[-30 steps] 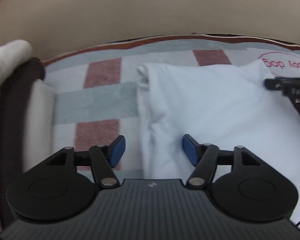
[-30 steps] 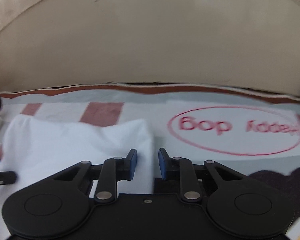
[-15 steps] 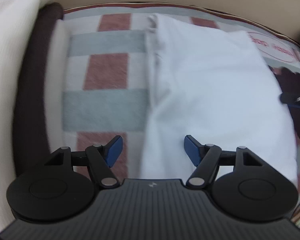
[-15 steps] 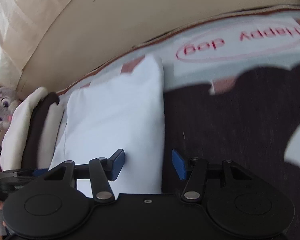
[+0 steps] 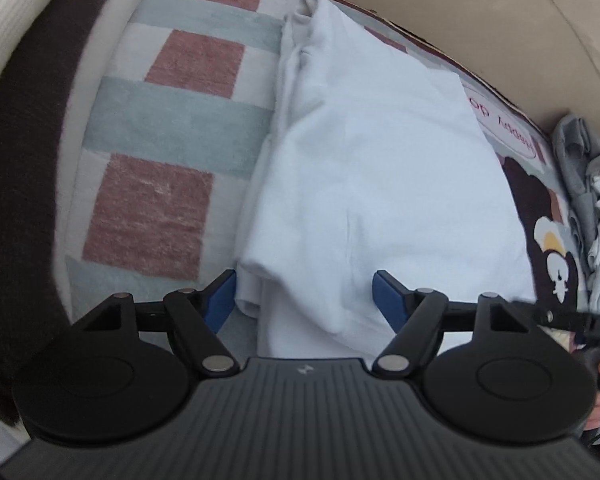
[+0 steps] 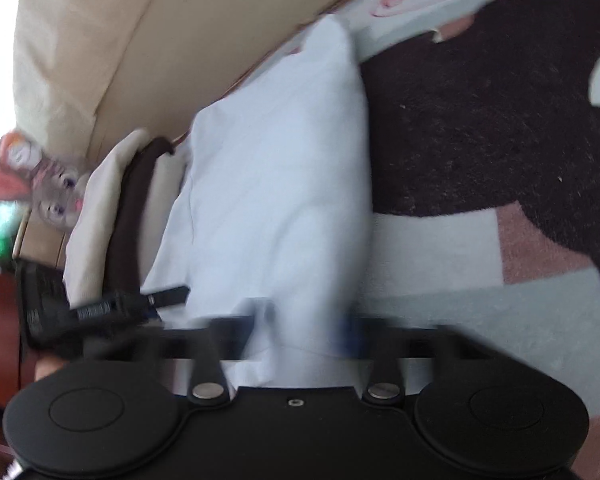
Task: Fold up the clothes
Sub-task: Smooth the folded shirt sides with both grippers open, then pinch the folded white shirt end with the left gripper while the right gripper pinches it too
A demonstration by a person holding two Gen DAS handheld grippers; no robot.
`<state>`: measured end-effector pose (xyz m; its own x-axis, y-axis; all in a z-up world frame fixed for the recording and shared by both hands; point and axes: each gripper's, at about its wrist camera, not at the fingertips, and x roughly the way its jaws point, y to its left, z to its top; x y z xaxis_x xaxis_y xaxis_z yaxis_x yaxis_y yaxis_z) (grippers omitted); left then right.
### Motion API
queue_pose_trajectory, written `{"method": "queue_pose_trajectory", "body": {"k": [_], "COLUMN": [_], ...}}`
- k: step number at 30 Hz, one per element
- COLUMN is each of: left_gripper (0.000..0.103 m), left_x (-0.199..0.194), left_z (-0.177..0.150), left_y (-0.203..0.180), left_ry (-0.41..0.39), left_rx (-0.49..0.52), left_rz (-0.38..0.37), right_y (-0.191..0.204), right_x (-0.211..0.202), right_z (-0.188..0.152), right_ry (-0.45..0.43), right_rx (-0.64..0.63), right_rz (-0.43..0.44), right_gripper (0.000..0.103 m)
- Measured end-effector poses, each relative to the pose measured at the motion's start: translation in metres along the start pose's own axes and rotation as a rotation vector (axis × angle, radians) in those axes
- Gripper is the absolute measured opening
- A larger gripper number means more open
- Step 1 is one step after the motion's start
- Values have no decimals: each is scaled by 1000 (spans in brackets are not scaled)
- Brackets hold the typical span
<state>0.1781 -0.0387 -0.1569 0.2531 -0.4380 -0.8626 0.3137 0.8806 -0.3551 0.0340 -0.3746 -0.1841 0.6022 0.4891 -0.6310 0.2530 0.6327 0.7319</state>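
Nearest to us in the left wrist view, our left gripper (image 5: 304, 294) stands with its blue pads spread wide, released, and the near end of the white garment (image 5: 380, 168) lies between them without either pad clearly pressing on it. In the right wrist view our right gripper (image 6: 300, 336) is smeared by motion blur; its fingers appear to stand on either side of the near edge of the white garment (image 6: 276, 184), but we cannot tell whether they are clenched on it or loose. The garment is a long folded bundle running from 6 o'clock up toward 12 o'clock in both views, resting on a patterned blanket (image 5: 160, 116) with red and pale green squares. At 3 o'clock in the left view, the other tool's tip shows just beside the garment's edge. At 9 o'clock in the right view lies a stack of cream and dark brown clothes (image 6: 120, 216), close beside the bundle. Farther off, at 2 o'clock in the left view, a heap of grey clothes (image 5: 580, 184) sits near the blanket's edge, and a plush toy (image 6: 48, 184) sits at 9 o'clock in the right view.
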Motion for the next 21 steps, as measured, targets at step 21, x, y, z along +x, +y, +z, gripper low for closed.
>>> {"method": "queue_pose_trajectory", "body": {"k": [21], "left_gripper": [61], "left_x": [-10], "left_z": [4], "left_y": [12], "left_ry": [-112], "left_rx": [-82], "left_rz": [20], "right_y": [40], "right_x": [-25], "right_z": [-5], "right_ry": [6], "right_rx": [-191], "right_rz": [-257], "right_gripper": [26]}}
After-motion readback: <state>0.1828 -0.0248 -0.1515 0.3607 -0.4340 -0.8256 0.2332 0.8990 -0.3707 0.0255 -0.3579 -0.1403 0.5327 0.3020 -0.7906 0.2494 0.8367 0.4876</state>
